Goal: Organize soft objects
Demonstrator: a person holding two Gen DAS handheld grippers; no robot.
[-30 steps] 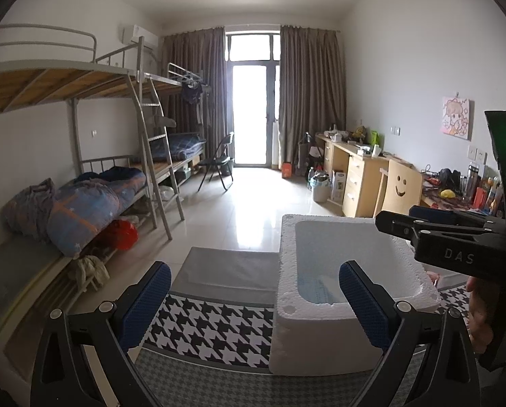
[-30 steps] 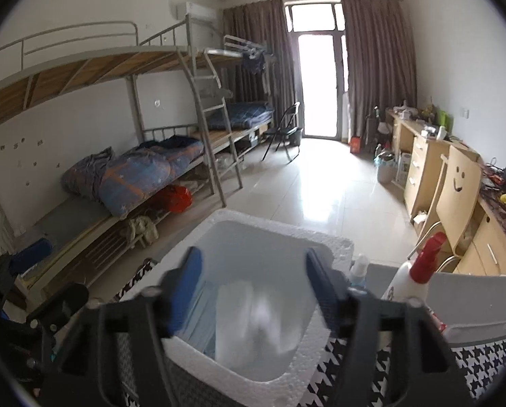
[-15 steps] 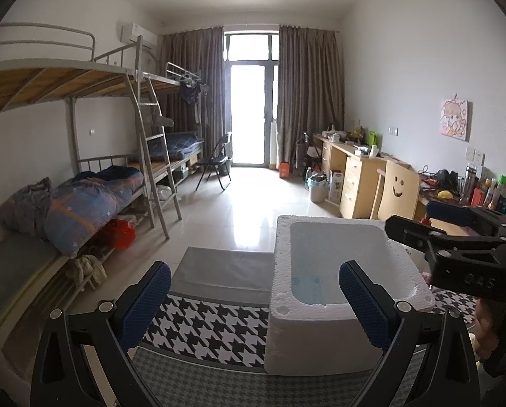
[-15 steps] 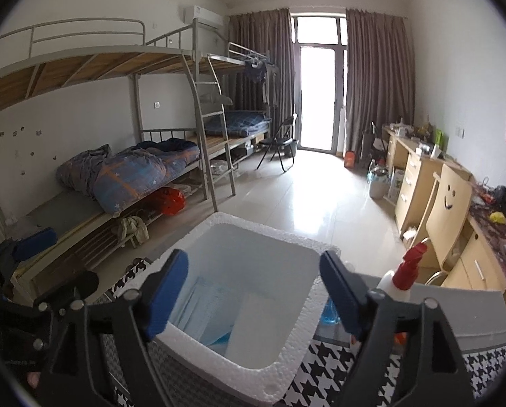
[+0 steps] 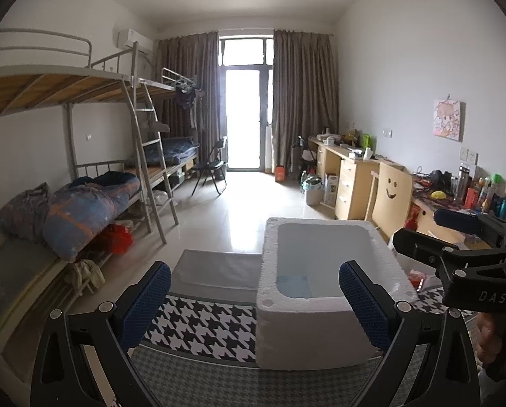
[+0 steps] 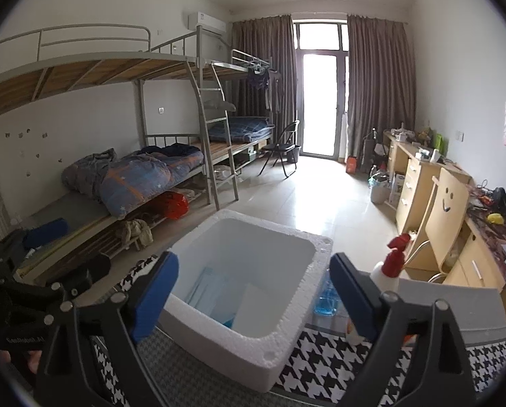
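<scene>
A white foam box stands on a houndstooth cloth. Inside it lie light blue soft packs and a white flat piece; the blue pack also shows in the left wrist view. My left gripper is open and empty, held back from the box's near left corner. My right gripper is open and empty, above the box's near rim. The right gripper also appears at the right of the left wrist view.
A spray bottle with a red trigger and a blue liquid bottle stand right of the box. A grey pad lies behind the cloth. Bunk beds line the left wall, desks and a smiley chair the right.
The right gripper has pulled back and up from the box, and its fingers now stand wider apart. A white piece that blurred inside the box now lies still. The left gripper barely moved.
</scene>
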